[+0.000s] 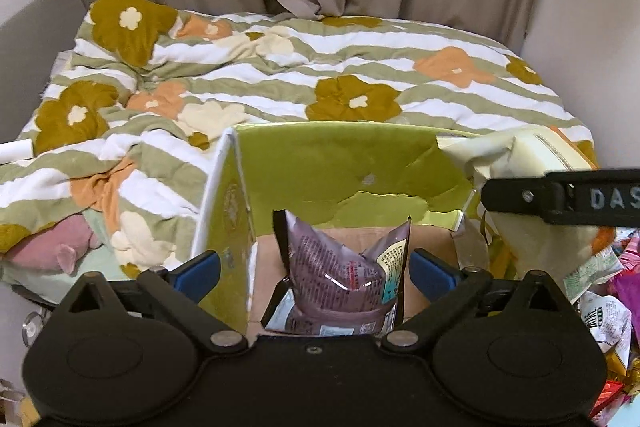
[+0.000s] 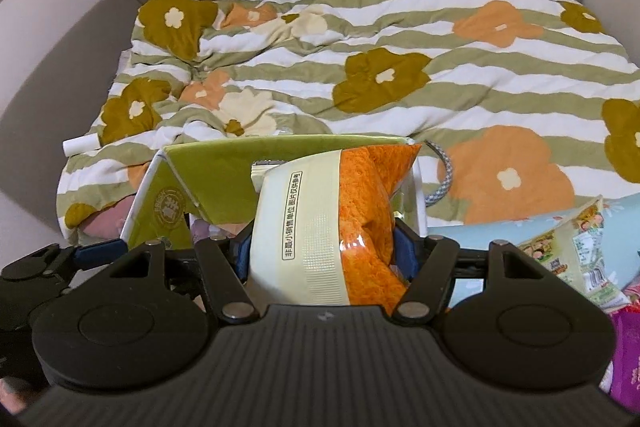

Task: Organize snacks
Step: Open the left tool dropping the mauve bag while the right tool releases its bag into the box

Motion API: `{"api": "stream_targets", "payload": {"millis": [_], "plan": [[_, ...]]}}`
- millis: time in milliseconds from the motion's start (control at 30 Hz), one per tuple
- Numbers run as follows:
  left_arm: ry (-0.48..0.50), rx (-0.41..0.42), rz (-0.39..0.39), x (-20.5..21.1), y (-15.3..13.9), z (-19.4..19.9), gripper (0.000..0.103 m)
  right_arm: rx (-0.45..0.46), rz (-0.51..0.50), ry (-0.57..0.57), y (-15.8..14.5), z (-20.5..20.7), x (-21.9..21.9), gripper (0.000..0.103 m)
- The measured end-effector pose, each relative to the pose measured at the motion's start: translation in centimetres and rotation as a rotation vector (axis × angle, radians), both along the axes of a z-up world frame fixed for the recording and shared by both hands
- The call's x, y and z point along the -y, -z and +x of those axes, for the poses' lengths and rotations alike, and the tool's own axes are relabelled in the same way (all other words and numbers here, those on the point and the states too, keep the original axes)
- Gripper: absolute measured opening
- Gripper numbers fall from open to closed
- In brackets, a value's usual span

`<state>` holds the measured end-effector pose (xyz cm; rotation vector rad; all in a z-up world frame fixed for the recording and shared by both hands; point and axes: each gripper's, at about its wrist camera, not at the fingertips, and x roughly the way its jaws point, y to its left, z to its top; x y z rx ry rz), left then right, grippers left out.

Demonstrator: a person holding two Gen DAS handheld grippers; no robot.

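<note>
We have two packets on the go. Our left gripper [image 1: 314, 269] stands spread over the green carton [image 1: 344, 163], its blue pads well apart either side of the purple snack bag [image 1: 340, 267] — not pinching it, as far as we can tell; the bag stands upright inside the box. Our right gripper [image 2: 326, 253] is pressed onto the cream-and-orange snack packet [image 2: 320, 223], long axis pointing up and forward. Here is what matters: the carton's opening lies ahead and slightly left of that packet, and the right gripper is nearer its right edge. So we judge the packet must travel forward-left and down, clearing the raised flap [image 2: 224, 171]. More loose snacks [image 2: 576, 251] wait at the right.
</note>
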<state>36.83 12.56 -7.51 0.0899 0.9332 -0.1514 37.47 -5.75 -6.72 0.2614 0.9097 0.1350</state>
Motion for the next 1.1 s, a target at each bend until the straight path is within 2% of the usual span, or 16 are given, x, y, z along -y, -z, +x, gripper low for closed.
{"api": "stream_targets", "payload": {"millis": [200,433,500,533,667,800,1100], "plan": [[-0.049,0.013,-0.003,-0.2,-1.0,-1.3,0.103,0.009,0.024,-0.059,-0.3,1.3,-0.2,0.081],[-0.116,-0.002,0.023,-1.3,-0.5,-2.2,0.103,-0.048,0.039,-0.102,2.3,4.3,-1.3,0.082],[-0.127,-0.011,0.03,-1.6,-0.2,-2.4,0.103,-0.036,0.023,-0.106,2.9,4.6,-1.5,0.092],[-0.131,-0.013,0.032,-1.7,-0.1,-2.5,0.103,-0.023,0.012,-0.105,3.1,4.7,-1.6,0.103],[-0.148,-0.02,0.018,-1.9,0.3,-2.7,0.103,0.023,0.007,-0.086,3.3,4.3,-1.3,0.103],[-0.152,-0.024,0.011,-1.9,0.5,-2.9,0.103,0.018,0.015,-0.091,3.2,3.9,-0.8,0.103],[-0.155,0.024,0.003,-1.9,-1.4,-4.0,0.103,0.051,-0.02,-0.092,0.7,2.1,-0.6,0.103]]}}
